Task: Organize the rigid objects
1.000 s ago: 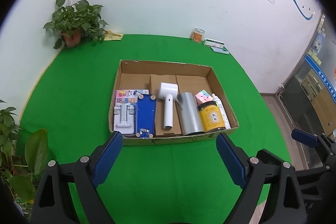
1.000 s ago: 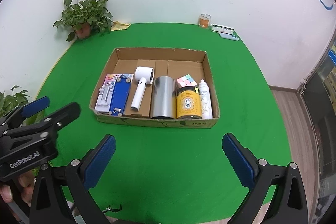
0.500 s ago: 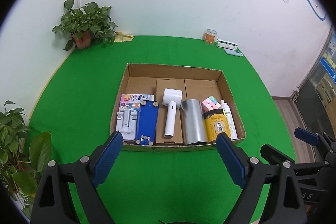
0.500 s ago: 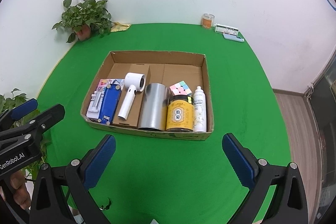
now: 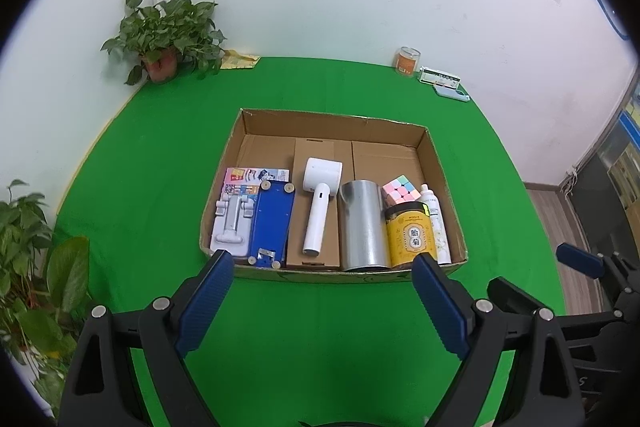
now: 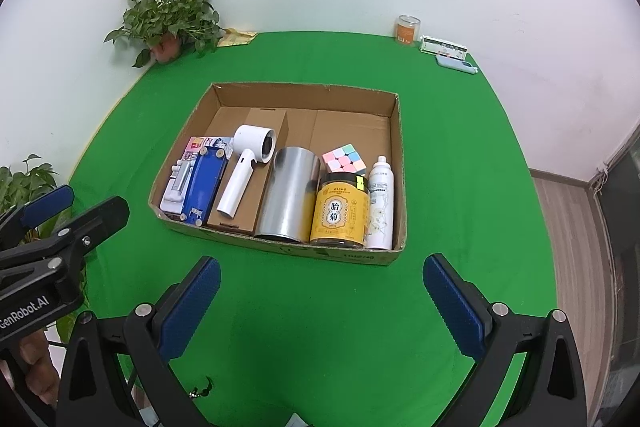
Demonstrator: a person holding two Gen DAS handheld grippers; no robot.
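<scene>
An open cardboard box (image 5: 332, 119) (image 6: 308, 91) sits on the green table. In a row along its near side lie a white phone stand (image 5: 230, 223), a blue flat box (image 5: 271, 219), a white hair dryer (image 5: 320, 199) (image 6: 248, 171), a silver can (image 5: 362, 223) (image 6: 290, 193), a yellow jar (image 5: 410, 239) (image 6: 340, 213), a pastel cube (image 5: 400, 189) (image 6: 345, 158) and a white spray bottle (image 5: 434, 219) (image 6: 380, 203). My left gripper (image 5: 322, 297) and right gripper (image 6: 320, 299) are both open and empty, held in front of the box.
A potted plant (image 5: 168, 35) stands at the far left corner. A small orange jar (image 5: 408, 61) and a flat pack (image 5: 440, 79) sit at the far right by the wall. Leafy plants (image 5: 28, 247) are at the left table edge. The floor drops off at right.
Both grippers have swung to face the box more squarely and drawn slightly nearer. The box contents have not moved. Both stay open.
</scene>
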